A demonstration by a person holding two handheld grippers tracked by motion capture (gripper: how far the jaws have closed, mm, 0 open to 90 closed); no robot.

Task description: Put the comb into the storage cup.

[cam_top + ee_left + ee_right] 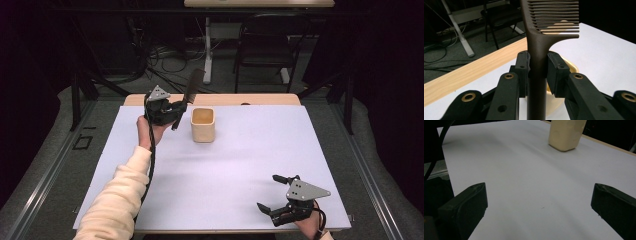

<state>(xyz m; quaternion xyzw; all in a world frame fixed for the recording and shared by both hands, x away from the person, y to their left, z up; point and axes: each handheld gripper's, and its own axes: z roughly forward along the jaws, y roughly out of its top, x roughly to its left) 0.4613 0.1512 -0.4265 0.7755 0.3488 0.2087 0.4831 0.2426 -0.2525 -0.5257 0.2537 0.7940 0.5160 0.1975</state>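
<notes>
The left gripper clamps a dark comb by its handle, the two pads pressed against either side of the shaft, as the left gripper view shows plainly. The comb rises from the jaws and tilts a little away from the hand, its teeth standing above and beyond the grip, pointing off to one side; the handle's lower end runs down between the jaws and out below them. Just beside this gripper, on its right in the high view, stands a cream cup, upright, mouth open upward, near the far edge of the white sheet that covers the table. The comb's lower end hangs close to the cup's rim but apart from it; in the left gripper view the cup shows behind and under the jaws. The left hand holds the gripper up off the sheet, a pale sleeve leading back to the near edge. The right gripper lies well apart from the cup, low at the near right corner of the sheet, its jaws spread wide with nothing between them; the right gripper view looks out between the two black pads across bare sheet to the cup far ahead.
</notes>
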